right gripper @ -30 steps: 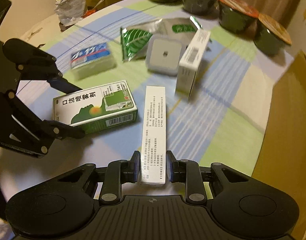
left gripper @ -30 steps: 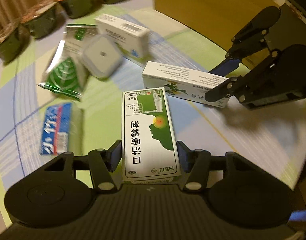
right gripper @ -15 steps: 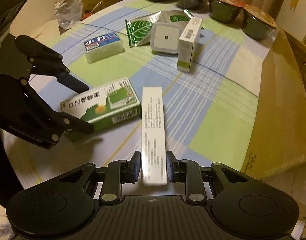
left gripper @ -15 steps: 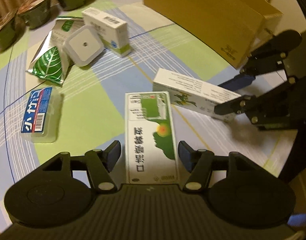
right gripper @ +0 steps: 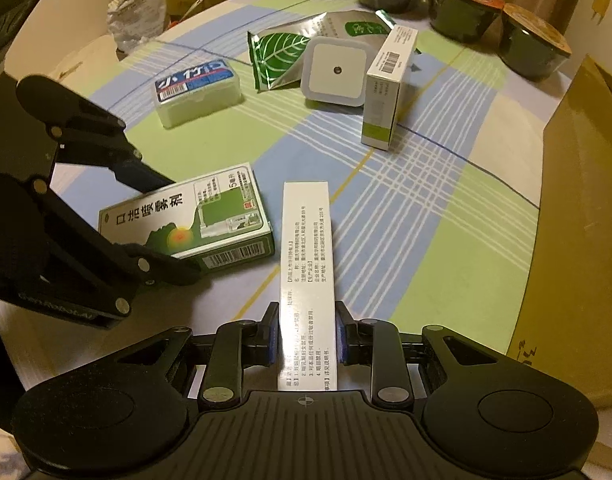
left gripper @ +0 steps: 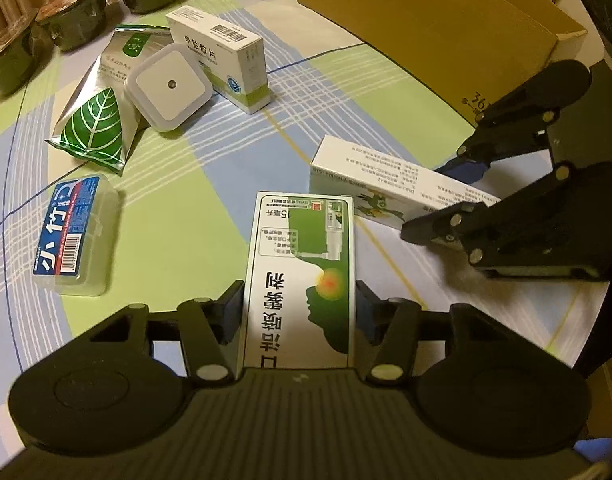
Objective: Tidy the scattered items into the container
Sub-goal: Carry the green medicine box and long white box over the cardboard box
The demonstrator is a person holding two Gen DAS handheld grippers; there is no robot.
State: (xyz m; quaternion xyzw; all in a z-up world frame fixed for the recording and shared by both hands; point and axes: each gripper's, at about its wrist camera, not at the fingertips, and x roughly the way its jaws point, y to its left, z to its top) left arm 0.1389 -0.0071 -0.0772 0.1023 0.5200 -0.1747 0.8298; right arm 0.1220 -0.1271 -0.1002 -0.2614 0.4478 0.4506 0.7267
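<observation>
Gripping a green box (left gripper: 302, 280) in my left gripper (left gripper: 298, 316) and a long white box (right gripper: 308, 280) in my right gripper (right gripper: 306, 338), I see both above the table (right gripper: 446, 216), cardboard container (right gripper: 578, 208) to the right.

Round checked-cloth table (right gripper: 446, 200), dim warm light

The green-and-white box (left gripper: 302, 280) reads 口洁喷雾剂 and 15毫升. The clear plastic case (left gripper: 76, 236) says 小竹. The upright white box (left gripper: 222, 62) reads 甲钴胺片. The long white carton (right gripper: 308, 280) carries print too small to read.
</observation>
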